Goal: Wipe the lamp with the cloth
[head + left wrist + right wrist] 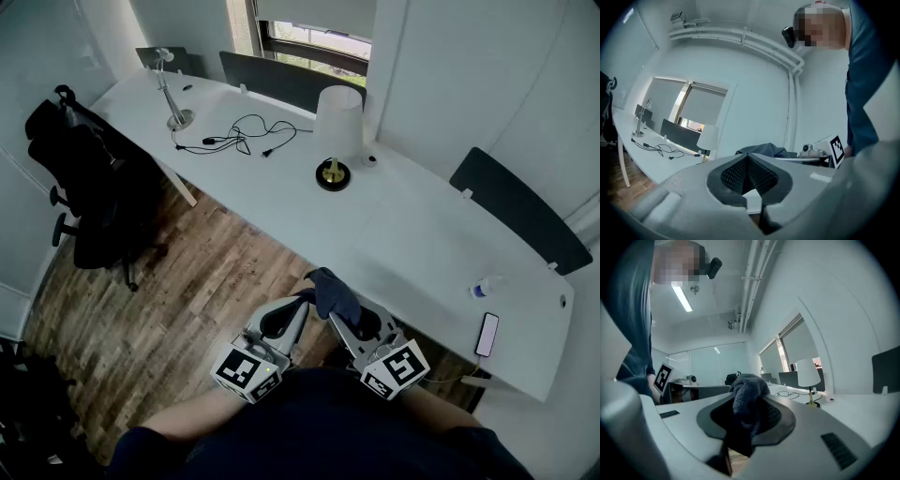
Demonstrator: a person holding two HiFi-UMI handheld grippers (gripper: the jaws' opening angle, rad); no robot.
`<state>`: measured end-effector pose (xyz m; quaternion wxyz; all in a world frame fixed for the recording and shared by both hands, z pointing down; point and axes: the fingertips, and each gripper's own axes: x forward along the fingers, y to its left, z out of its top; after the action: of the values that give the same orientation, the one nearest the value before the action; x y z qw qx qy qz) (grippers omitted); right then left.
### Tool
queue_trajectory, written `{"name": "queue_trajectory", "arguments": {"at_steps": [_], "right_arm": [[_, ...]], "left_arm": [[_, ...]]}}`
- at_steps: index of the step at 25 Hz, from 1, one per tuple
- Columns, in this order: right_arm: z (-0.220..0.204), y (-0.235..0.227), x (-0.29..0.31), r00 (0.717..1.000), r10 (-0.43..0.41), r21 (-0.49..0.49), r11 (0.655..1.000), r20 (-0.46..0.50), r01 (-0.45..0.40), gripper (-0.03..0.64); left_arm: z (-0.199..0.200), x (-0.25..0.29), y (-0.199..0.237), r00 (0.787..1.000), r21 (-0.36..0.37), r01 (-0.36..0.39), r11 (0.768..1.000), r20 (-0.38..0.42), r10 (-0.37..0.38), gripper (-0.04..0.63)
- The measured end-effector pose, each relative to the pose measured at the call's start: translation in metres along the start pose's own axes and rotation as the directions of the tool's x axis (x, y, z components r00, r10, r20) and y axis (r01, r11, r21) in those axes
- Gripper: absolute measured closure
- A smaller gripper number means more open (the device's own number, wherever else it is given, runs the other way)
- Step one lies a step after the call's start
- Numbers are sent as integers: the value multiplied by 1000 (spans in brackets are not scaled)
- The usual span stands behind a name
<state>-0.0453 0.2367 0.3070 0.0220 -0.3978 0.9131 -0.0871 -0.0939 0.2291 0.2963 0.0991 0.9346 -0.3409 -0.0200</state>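
Observation:
The lamp, with a white shade and a black and brass base, stands at the back of the white table. It also shows far off in the left gripper view as the lamp and in the right gripper view as the lamp. A dark blue cloth bulges out of my right gripper, which is shut on it; the cloth fills the jaws. My left gripper sits beside it, shut on nothing, pads pressed together. Both hang over the floor, short of the table's front edge.
A black office chair stands at the left on the wood floor. On the table lie a silver desk lamp, a black cable, a small bottle and a phone. Dark partition panels line the back edge.

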Motion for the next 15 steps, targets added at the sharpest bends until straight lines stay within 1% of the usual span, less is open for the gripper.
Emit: {"name": "queue_trajectory", "arguments": {"at_steps": [6, 11, 15], "right_arm": [[-2, -23, 11, 999, 31, -1, 1000, -7, -31, 520], [-1, -52, 23, 999, 47, 5, 999, -22, -47, 520], [1, -77, 33, 998, 54, 27, 998, -23, -54, 518]], "left_arm": [[-3, 26, 12, 1000, -8, -24, 1000, -5, 24, 597], [-4, 55, 25, 999, -21, -46, 999, -16, 45, 597], [-5, 79, 39, 997, -30, -70, 997, -22, 69, 597]]}}
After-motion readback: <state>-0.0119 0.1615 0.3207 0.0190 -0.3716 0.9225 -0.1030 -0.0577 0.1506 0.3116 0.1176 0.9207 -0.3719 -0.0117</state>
